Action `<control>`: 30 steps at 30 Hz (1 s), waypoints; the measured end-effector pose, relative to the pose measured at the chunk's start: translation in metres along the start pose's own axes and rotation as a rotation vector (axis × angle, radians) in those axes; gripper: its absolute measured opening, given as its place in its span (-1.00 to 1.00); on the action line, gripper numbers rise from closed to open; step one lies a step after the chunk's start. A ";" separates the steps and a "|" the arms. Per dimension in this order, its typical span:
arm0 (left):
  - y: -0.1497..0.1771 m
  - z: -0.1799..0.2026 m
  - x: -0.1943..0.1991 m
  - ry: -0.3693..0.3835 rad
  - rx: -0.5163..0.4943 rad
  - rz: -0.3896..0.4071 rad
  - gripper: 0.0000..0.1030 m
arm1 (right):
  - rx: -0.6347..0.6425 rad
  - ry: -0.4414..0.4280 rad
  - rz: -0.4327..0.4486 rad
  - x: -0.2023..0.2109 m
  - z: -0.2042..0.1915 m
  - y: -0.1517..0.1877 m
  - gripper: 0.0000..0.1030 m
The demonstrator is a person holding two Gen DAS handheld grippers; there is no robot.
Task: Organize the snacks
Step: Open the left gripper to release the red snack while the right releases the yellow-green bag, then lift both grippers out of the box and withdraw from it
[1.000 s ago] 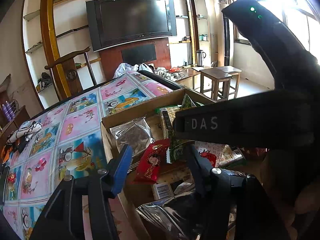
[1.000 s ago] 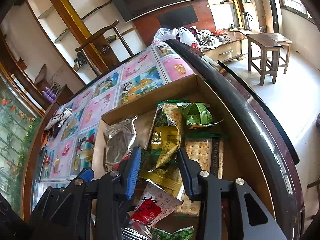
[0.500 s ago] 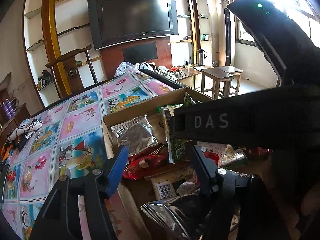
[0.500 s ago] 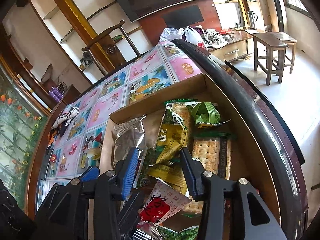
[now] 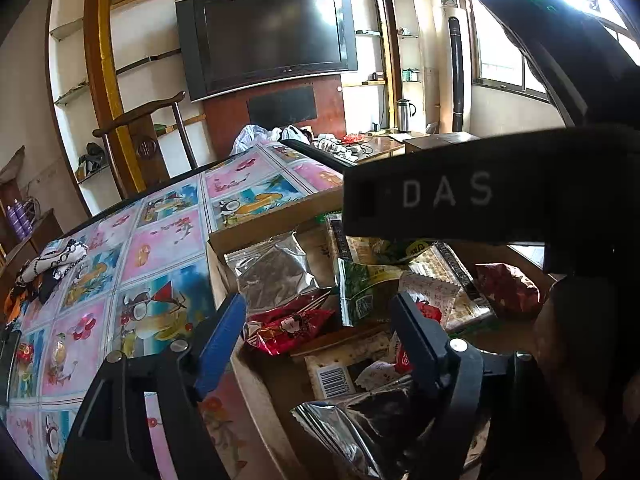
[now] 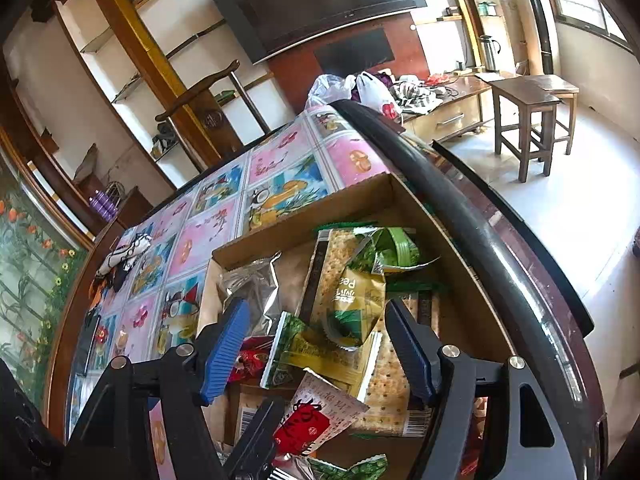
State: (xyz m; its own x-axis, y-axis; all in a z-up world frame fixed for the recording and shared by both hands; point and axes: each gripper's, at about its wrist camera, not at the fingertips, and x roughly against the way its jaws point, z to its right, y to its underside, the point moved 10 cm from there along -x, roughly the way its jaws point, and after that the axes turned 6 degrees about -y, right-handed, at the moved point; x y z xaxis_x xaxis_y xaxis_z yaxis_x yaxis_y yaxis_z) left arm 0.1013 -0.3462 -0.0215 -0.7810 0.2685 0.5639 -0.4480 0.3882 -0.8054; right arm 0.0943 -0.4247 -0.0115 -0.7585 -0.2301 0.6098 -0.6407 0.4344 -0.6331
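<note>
Left tongs [image 5: 316,328]: released, jaws just been opening, a red packet [image 5: 286,326] lying loose between them.
Right tongs [image 6: 318,344]: released too (jaws just widened), hovering over a yellow-green pea packet [image 6: 356,300], not pressing it.
Snacks: heaped in an open cardboard box [image 6: 304,216], silver bag [image 5: 272,272] at its left side.
Box: on the patterned tabletop [image 5: 160,240], near its dark edge.

Both grippers point downward at a slant. The left gripper [image 5: 318,334] stands with its jaws wide apart; they have just been opening, and nothing is pressed between the pads. The right gripper [image 6: 316,346] crosses the left wrist view as a dark bar on the right. Its jaws have also just been opening, spread wide, the pads clamping nothing.
</note>
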 end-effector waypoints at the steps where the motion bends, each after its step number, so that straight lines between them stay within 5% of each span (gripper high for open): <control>1: 0.000 0.000 0.000 -0.001 -0.001 0.000 0.45 | 0.002 0.005 0.004 0.001 0.000 -0.001 0.48; 9: 0.001 0.000 0.000 0.000 0.002 -0.002 0.47 | 0.020 0.043 0.065 0.011 0.001 -0.009 0.68; 30: 0.004 -0.005 0.002 0.009 0.020 -0.009 0.68 | 0.018 0.096 0.162 0.028 0.006 -0.017 0.81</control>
State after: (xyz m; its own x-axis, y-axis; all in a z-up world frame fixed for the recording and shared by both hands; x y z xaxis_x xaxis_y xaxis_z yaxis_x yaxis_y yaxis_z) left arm 0.0999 -0.3393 -0.0226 -0.7727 0.2730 0.5730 -0.4639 0.3734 -0.8034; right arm 0.0836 -0.4435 0.0139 -0.8376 -0.0741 0.5413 -0.5138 0.4435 -0.7344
